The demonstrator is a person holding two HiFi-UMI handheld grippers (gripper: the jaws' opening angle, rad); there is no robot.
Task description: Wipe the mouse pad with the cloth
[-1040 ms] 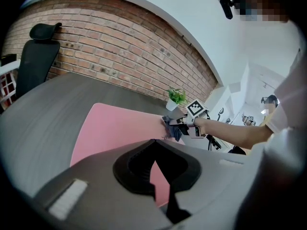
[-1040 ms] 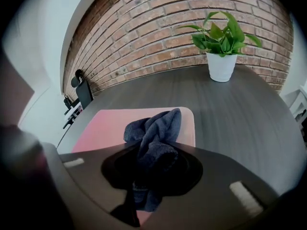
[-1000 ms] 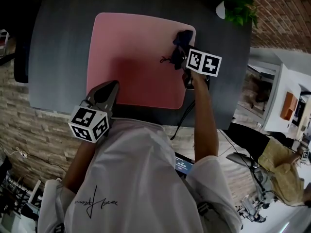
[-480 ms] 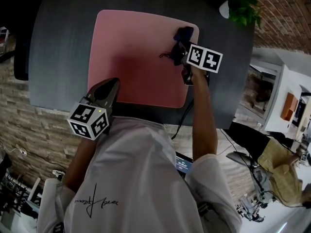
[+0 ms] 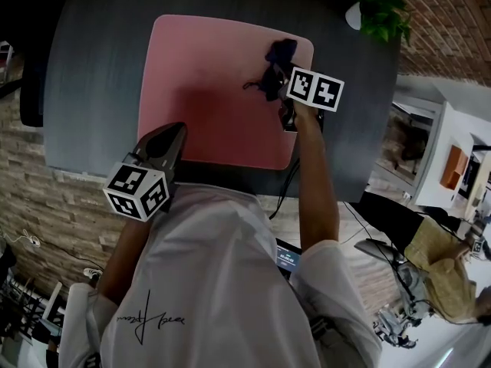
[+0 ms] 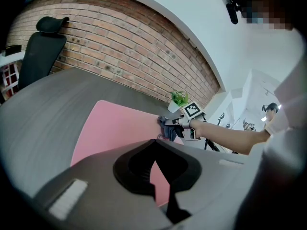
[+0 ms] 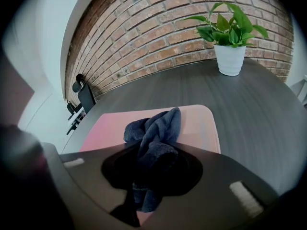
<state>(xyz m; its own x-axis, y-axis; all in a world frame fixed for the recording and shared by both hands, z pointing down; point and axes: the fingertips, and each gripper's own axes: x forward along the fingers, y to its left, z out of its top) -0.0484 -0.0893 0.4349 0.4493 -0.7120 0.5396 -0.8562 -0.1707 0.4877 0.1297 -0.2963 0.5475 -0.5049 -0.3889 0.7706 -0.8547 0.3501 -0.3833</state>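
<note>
Mouse pad (image 5: 207, 90), pink with rounded corners, lies flat on the dark grey table (image 5: 100, 67). The cloth (image 7: 153, 138), dark blue and bunched into a lump, sits on the pad's far right corner. The right gripper (image 5: 276, 79) is clamped on it: in the right gripper view the jaws pinch the cloth's lower folds, while its upper folds spill forward onto the pink surface. A loose thread trails from the cloth to the left across the pad.

The left gripper (image 5: 176, 135) hangs over the pad's near left edge, well apart from the cloth. Its jaws are closed tip to tip with nothing between them; only the pink pad shows through the slit behind the tips.

A potted green plant (image 7: 229, 35) in a white pot stands on the table beyond the pad, before a brick wall (image 7: 158, 28).

As for writing, the person's white shirt (image 5: 207, 282) carries a dark handwritten-style scrawl that I cannot read. Each gripper's cube shows only black-and-white square markers.
</note>
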